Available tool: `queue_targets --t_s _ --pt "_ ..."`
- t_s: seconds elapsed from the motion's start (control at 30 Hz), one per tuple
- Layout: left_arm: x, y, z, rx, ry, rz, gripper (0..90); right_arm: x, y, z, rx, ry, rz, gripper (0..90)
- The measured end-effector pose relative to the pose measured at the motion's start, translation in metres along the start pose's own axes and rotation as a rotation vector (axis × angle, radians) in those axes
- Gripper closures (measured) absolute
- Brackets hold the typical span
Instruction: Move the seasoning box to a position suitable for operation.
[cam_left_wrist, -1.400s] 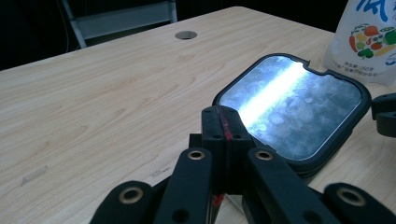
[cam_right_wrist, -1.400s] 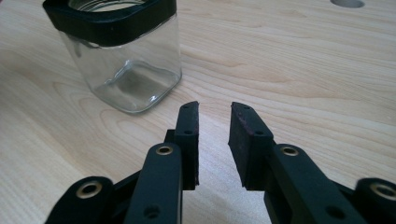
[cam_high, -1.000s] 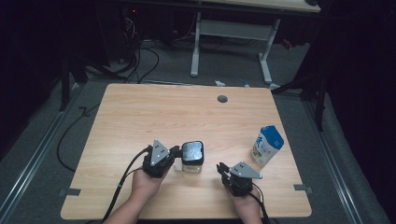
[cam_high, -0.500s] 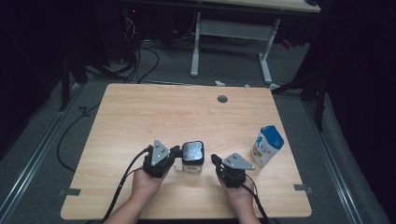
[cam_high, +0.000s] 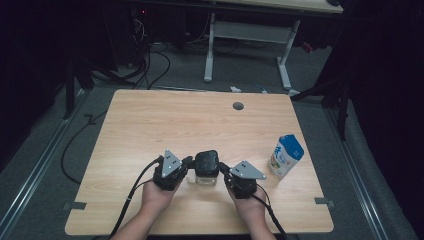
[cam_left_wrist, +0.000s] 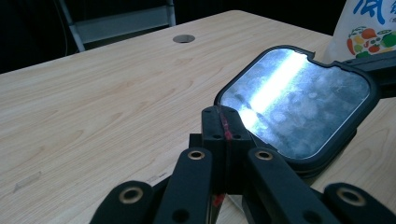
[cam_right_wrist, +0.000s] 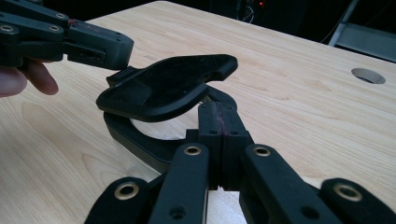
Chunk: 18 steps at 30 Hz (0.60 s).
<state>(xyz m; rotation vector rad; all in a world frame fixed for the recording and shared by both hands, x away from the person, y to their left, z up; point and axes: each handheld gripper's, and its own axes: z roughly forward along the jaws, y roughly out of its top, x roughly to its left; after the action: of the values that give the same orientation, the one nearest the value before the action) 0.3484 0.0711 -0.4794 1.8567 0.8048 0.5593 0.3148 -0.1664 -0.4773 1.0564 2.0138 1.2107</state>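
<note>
A small clear container (cam_high: 206, 177) with a black lid (cam_high: 206, 161) stands near the table's front edge, between my two grippers. My left gripper (cam_high: 189, 163) is shut, its tips against the lid's left edge (cam_left_wrist: 219, 105). In the right gripper view the lid (cam_right_wrist: 168, 86) sits tilted, raised off the container's dark rim (cam_right_wrist: 133, 135) on the side nearest me, with the left gripper (cam_right_wrist: 114, 49) resting over its ribbed tab. My right gripper (cam_right_wrist: 218, 112) has just closed and is shut with nothing between its jaws, its tips tucked under the lid's right edge.
A blue and white carton (cam_high: 287, 156) stands upright to the right of my right hand. A round cable hole (cam_high: 238, 106) lies at the table's (cam_high: 150, 120) far side. Cables trail from both grippers off the front edge. A grey desk frame (cam_high: 250, 32) stands beyond.
My right gripper has moved left from beside the carton up to the container's right side. The left gripper has stayed put at the lid.
</note>
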Motion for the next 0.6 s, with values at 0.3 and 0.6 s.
queue_targets --t_s 0.3,0.6 --pt "-0.0001 0.0 0.0004 -0.001 -0.001 -0.003 90.0 -0.0013 -0.001 0.0028 0.001 0.005 0.011 89.9" --pt "-0.0003 -0.0007 0.0009 -0.005 0.003 -0.009 90.0 0.0023 0.0002 0.0023 -0.031 0.031 0.034 89.9"
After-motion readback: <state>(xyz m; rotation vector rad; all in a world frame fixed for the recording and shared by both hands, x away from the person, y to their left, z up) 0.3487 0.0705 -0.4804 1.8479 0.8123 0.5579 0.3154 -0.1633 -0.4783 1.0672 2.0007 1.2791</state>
